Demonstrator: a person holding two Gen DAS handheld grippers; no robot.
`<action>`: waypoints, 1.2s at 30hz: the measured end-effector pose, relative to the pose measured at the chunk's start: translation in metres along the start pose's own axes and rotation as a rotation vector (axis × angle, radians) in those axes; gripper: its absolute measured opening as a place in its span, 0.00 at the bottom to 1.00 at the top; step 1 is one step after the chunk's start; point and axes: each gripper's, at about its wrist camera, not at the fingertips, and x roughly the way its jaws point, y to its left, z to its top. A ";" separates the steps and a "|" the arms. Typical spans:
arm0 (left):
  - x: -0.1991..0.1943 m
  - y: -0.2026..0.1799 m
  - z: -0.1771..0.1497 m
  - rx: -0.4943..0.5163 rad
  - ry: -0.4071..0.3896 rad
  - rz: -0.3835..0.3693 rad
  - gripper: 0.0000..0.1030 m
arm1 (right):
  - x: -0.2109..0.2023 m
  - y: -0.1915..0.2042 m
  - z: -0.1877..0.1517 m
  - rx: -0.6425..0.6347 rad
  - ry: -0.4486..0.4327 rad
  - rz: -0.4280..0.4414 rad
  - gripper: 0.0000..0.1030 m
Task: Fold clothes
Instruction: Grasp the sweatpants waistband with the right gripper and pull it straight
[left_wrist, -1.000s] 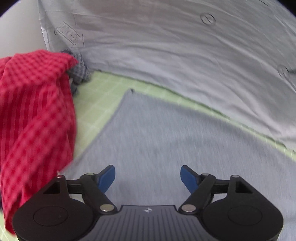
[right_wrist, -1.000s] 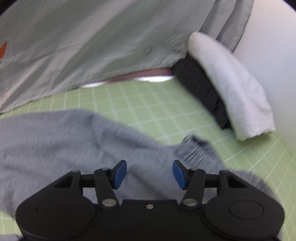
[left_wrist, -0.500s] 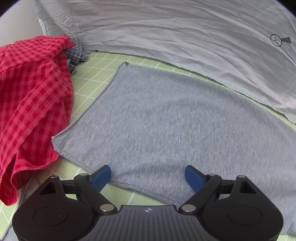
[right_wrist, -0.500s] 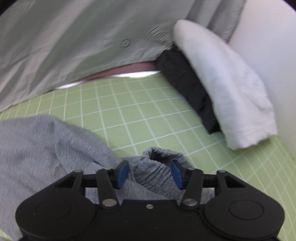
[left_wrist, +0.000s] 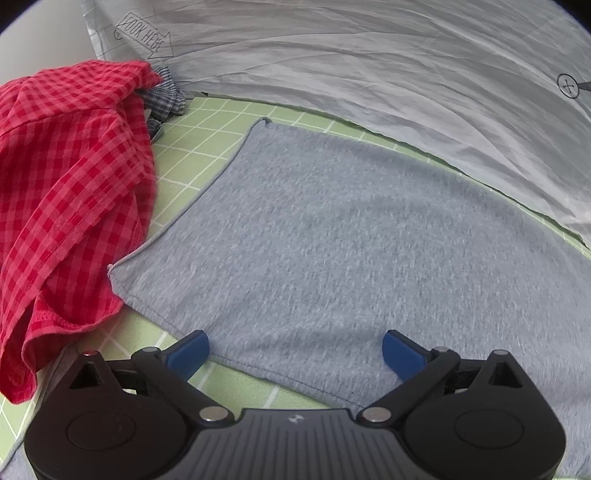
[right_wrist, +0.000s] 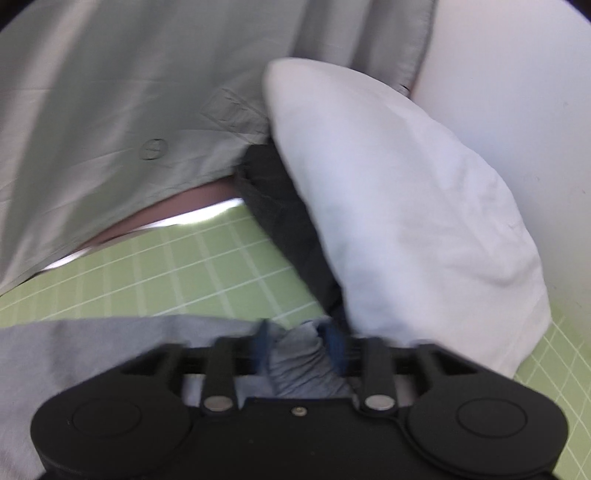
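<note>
A grey garment (left_wrist: 351, 240) lies flat on the green grid mat (left_wrist: 207, 147). My left gripper (left_wrist: 295, 341) hovers over its near hem, jaws opening wide with nothing between them. In the right wrist view the same grey garment (right_wrist: 92, 350) stretches to the left, and a bunched end of it sits between the blue pads of my right gripper (right_wrist: 297, 339). The bunch touches both pads while those jaws are opening. The picture is blurred by motion.
A red checked shirt (left_wrist: 74, 166) is heaped at the left, a plaid cloth (left_wrist: 166, 99) behind it. A grey sheet (left_wrist: 369, 74) covers the back. Folded white cloth (right_wrist: 406, 203) lies on folded black cloth (right_wrist: 284, 206) by the right wall.
The left jaws have spread wider over the flat grey garment. The right gripper has slid right toward the white and black stack, and its pads have drawn in on the bunched grey end.
</note>
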 end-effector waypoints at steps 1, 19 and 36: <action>-0.002 0.000 0.000 -0.008 0.006 0.007 0.97 | -0.009 0.002 -0.004 -0.012 -0.015 0.007 0.71; -0.138 -0.002 -0.117 0.013 0.005 -0.098 0.96 | -0.164 -0.136 -0.170 0.520 0.087 0.037 0.67; -0.197 0.037 -0.233 -0.116 0.066 -0.035 0.96 | -0.164 -0.144 -0.192 0.248 0.144 0.046 0.02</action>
